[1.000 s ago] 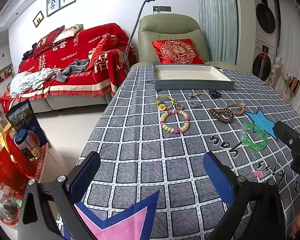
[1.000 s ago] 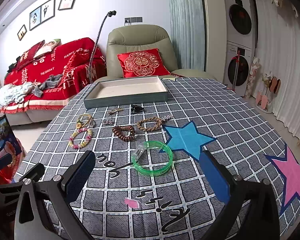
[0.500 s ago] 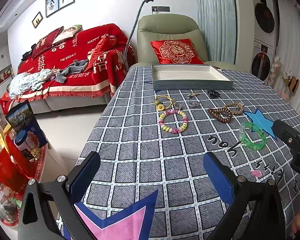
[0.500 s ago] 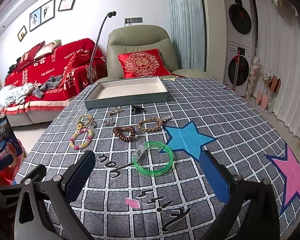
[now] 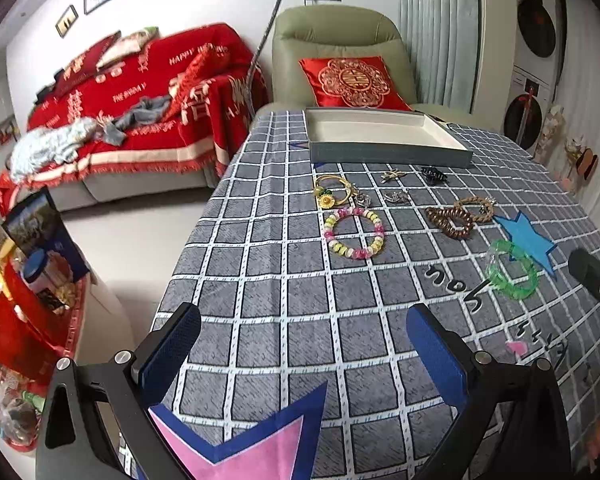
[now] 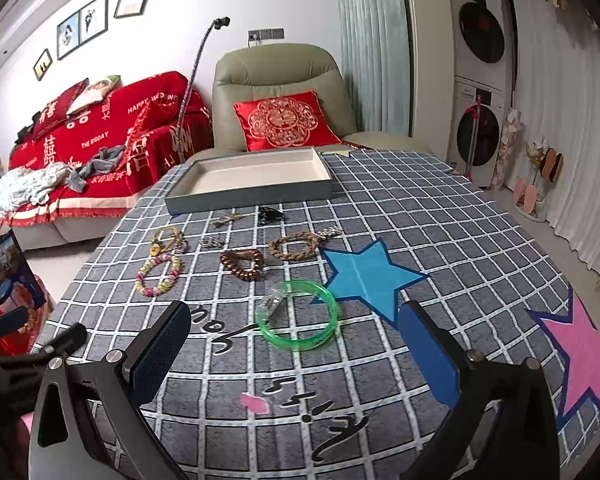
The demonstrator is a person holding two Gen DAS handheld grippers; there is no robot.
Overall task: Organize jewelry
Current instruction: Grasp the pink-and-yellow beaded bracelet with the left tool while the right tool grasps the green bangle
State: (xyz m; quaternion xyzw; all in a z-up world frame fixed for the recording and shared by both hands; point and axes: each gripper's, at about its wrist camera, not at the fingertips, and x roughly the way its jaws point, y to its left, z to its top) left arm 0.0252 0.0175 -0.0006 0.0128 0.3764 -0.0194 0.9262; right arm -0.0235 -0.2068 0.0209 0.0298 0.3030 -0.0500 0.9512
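Both tongs hang low over the near edge of the desk [image 6: 480,216], and almost nothing has changed over the last second: the left view has drifted slightly, the jewelry sits a touch further off-centre, and no piece has moved. The judgement is that the task has not yet started — this is the approach stage.

The left tongs [image 5: 304,354] stand wide open and empty above bare checked cloth. The right tongs [image 6: 294,354] are likewise spread wide, holding nothing, with the green bangle [image 6: 300,316] lying just ahead of the gap between their fingers. That bangle appears the likeliest first pick.

The grey tray [image 6: 252,182] sits at the far side of the desk, empty, its cream floor bare. Between it and the tongs the pieces are scattered loose: a pastel bead bracelet [image 5: 354,232], a gold bangle with a yellow flower [image 5: 334,194], a dark brown bead bracelet [image 6: 242,262], a braided tan bracelet [image 6: 296,245], and a black hair clip [image 6: 270,214] close to the tray wall.

Limits of view: two small metallic items near the centre are too small to identify. A clear, crumpled attachment on the green bangle's rim cannot be made out. The right tongs enter the left view only as a dark body cut off at the frame edge.
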